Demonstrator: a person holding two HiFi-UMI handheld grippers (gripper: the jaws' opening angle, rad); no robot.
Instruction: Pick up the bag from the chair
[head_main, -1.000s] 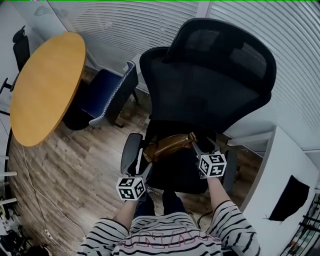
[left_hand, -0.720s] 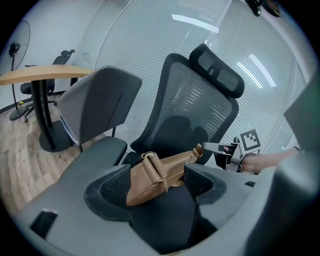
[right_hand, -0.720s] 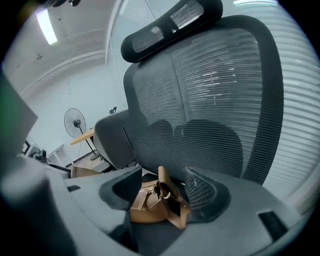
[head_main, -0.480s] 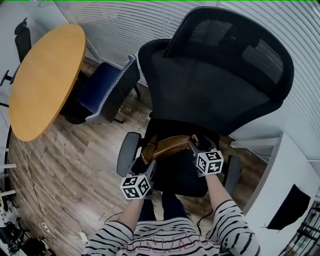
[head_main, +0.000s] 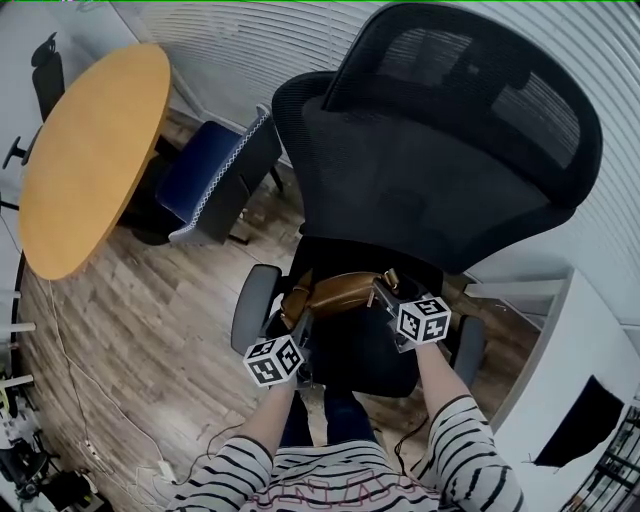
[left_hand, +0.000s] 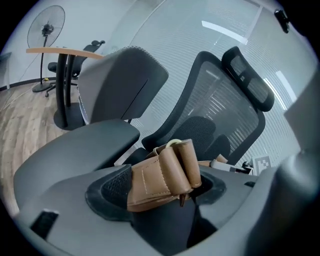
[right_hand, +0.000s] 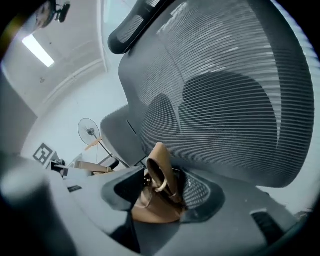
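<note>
- Presently, tan leather bag (head_main: 340, 294) lies crosswise on seat of black mesh office chair (head_main: 430, 170), one end at each gripper.
- Left gripper (head_main: 302, 322): jaws spread astride one end.
- Right gripper (head_main: 386, 296): jaws just closing about other end, no pinch yet.

We count one brown bag (head_main: 340, 293). We count three chairs: one black mesh office chair (head_main: 430, 150), one blue chair (head_main: 215, 175), and one dark chair (head_main: 42, 80) at the far edge, which is small there and only seems to be a chair. There is one round wooden table (head_main: 90, 150) and one standing fan (left_hand: 46, 26). We hold two grippers: the left gripper (head_main: 302, 325) and the right gripper (head_main: 382, 293).
</note>
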